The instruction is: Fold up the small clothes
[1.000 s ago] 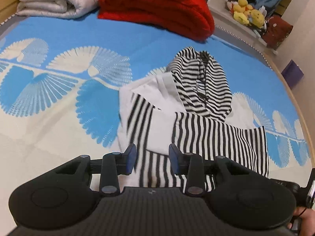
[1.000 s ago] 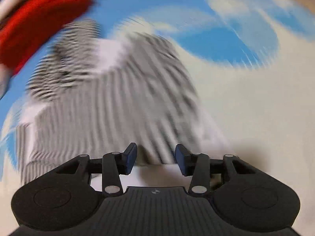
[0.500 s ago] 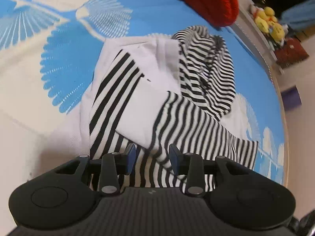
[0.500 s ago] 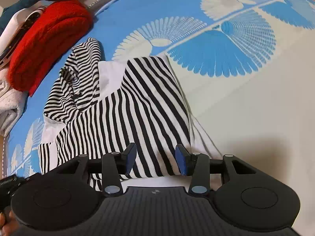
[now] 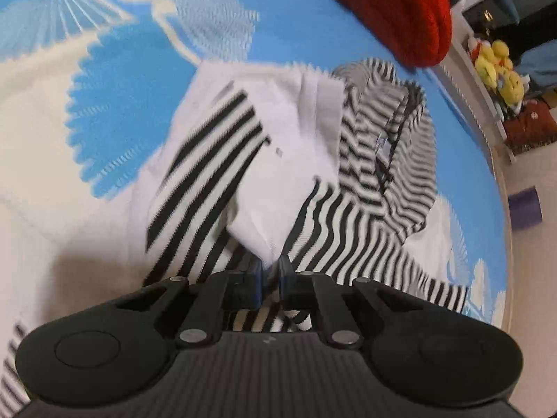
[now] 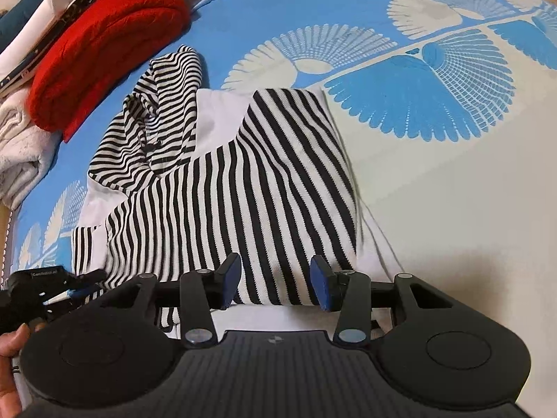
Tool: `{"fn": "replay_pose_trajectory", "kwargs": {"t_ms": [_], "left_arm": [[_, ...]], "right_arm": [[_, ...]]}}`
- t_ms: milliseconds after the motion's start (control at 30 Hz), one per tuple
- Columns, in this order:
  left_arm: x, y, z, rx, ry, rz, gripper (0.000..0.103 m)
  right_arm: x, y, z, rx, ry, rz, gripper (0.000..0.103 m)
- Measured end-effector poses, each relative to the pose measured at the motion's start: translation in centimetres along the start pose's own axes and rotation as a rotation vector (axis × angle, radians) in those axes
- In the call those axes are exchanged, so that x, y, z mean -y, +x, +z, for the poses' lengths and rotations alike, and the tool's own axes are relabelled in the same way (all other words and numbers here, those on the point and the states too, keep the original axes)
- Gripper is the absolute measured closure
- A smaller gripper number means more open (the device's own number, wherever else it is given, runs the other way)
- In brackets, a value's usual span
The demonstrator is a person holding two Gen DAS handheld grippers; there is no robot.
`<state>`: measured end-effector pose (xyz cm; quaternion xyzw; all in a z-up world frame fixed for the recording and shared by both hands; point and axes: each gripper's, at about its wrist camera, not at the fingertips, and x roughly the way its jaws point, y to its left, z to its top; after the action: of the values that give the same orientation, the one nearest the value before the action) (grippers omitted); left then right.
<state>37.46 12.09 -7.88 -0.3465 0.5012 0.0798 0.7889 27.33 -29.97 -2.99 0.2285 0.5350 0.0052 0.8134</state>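
Striped garment (image 5: 348, 216): my left gripper (image 5: 269, 278) jaws are closing on its white fold; right gripper (image 6: 275, 282) jaws stand half-wide, empty.

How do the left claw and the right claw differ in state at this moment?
The left claw has its jaws closing, with a fold of the striped hooded top pinched between them; the right claw stands open and grips nothing. The left claw sits at the garment's near left edge, the right over its striped front panel. Both point down at the same top on the blue patterned cover.
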Motion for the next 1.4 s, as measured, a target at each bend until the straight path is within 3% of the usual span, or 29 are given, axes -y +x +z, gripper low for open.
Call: {"fn": "replay_pose_trajectory", "kwargs": {"t_ms": [133,267,333,433,500,667,700,767,900,1033,1100,1167,1233,1400], "left_arm": [[1.6,-5.7,-1.6,0.080,0.013,0.034,0.094],[0.8,-6.6,-1.9,0.087,0.020,0.210,0.088],[0.8,-7.1,-1.6,0.120,0.040,0.264,0.088],[2.2,-7.7,-1.4,0.153,0.143,0.217,0.087],[2.6,-6.5,-1.4,0.118,0.202,0.177,0.084],[-0.2,-0.1,-2.0,-0.159,0.193,0.236,0.084],[-0.7,-0.1,-2.0,-0.162,0.161,0.221,0.084],[-0.2,-0.9,-1.9,-0.147,0.180,0.218,0.082],[1.7,-2.3,-1.9,-0.049,0.302,0.209,0.065],[0.4,-0.2,-2.5,-0.141,0.285,0.229,0.063],[0.6,-0.7,-2.5,-0.141,0.288,0.234,0.063],[1.6,-1.8,-2.3,-0.096,0.323,0.225,0.060],[2.3,-3.1,-2.3,-0.035,0.371,0.219,0.051],[3.4,-4.5,-2.0,0.069,0.409,0.207,0.044]], "right_arm": [[-0.6,0.4,0.1,-0.002,0.010,-0.001,0.057],[-0.4,1.3,-0.2,-0.013,0.055,-0.029,0.057],[0.0,2.0,-0.5,-0.027,0.071,-0.063,0.057],[0.0,2.5,-1.0,-0.031,0.040,-0.108,0.058],[-0.5,2.5,-1.1,-0.026,0.007,-0.121,0.058],[-1.4,2.6,-1.3,-0.012,-0.059,-0.158,0.057],[-1.5,2.6,-1.3,-0.012,-0.063,-0.159,0.057],[-1.7,2.5,-1.2,-0.007,-0.075,-0.163,0.057],[-2.2,2.3,-1.0,0.013,-0.103,-0.173,0.057],[-2.0,3.0,-1.1,-0.010,-0.108,-0.195,0.057],[-2.1,3.1,-1.1,-0.012,-0.111,-0.199,0.057],[-2.4,2.8,-0.9,-0.004,-0.123,-0.195,0.057],[-2.8,2.4,-0.8,0.010,-0.140,-0.194,0.056],[-3.7,1.4,-0.7,0.041,-0.191,-0.196,0.056]]}}
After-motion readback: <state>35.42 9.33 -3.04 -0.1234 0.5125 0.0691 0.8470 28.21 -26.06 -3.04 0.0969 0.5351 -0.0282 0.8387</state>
